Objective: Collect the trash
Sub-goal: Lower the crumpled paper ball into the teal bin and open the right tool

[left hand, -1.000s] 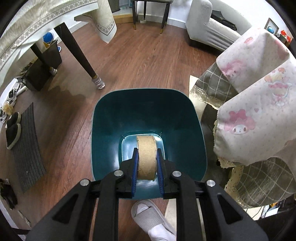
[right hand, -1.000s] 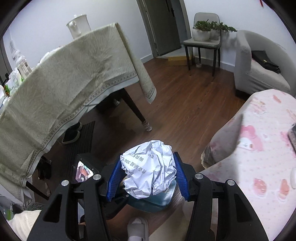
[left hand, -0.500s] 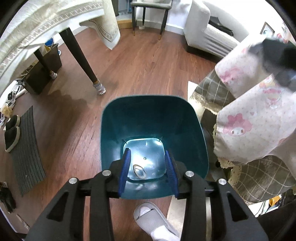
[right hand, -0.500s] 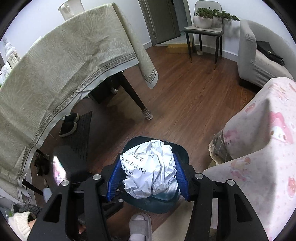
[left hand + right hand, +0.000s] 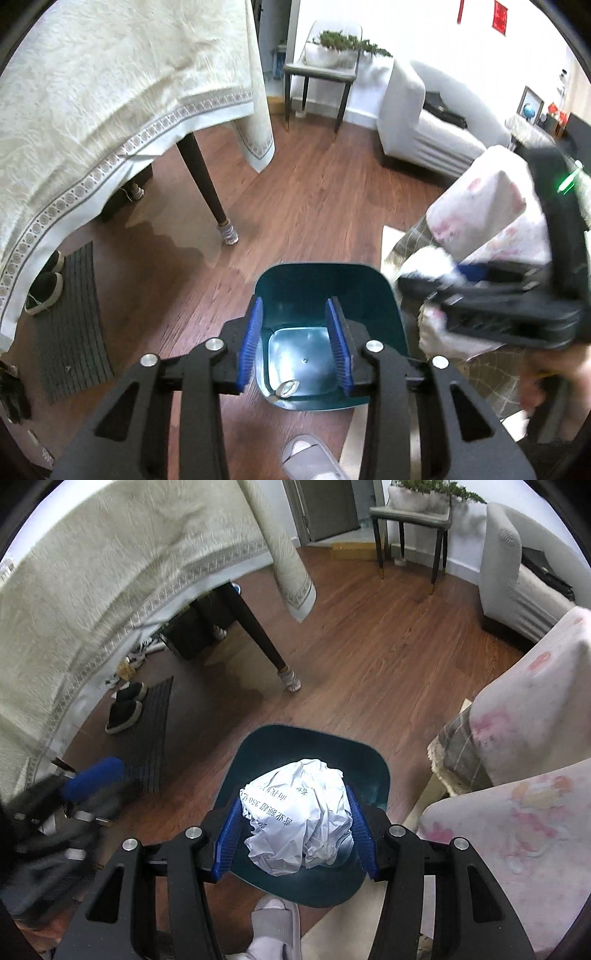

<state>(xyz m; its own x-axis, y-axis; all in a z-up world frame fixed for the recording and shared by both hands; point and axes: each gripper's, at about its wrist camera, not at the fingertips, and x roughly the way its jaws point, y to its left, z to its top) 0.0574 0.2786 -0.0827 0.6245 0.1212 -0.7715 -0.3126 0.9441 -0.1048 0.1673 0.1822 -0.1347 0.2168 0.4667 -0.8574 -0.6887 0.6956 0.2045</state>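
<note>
1. Two grippers are working over one teal bin (image 5: pixel 373 295), which is standing on the wooden floor (image 5: pixel 314 206).
2. The left gripper (image 5: pixel 294 341) is hanging above the bin with its blue pads apart and nothing between them; its jaws have just been closing a little after opening.
3. Seen between those pads, a small cork-coloured roll (image 5: pixel 287 387) is lying on the bin's floor, against the near wall.
4. The right gripper (image 5: pixel 294 834) is hovering over the same bin, clamped on a crumpled ball of printed white paper (image 5: pixel 295 819), with both pads pressing into its sides.
5. From the left wrist camera, the right gripper (image 5: pixel 443 277) is showing as a blurred black body just to the right of the bin, white paper at its tip.
6. From the right wrist camera, the left gripper is appearing as a blurred dark shape with a blue pad, to the left of the bin.
7. A foot in a grey slipper (image 5: pixel 275 923) is standing just in front of the bin.
8. To the bin's right, a pink-patterned cover (image 5: pixel 524 830) is draping over furniture, with a checked cloth under it.
9. Beyond the bin to the left, a dark table leg (image 5: pixel 205 184) is standing under a pale tablecloth (image 5: pixel 110 92).
10. Farther left of the bin, dark shoes (image 5: pixel 123 707) are resting on a ribbed mat.
11. Well beyond the bin, a side table with a plant (image 5: pixel 321 66) and a white armchair (image 5: pixel 424 125) are standing by the wall.
</note>
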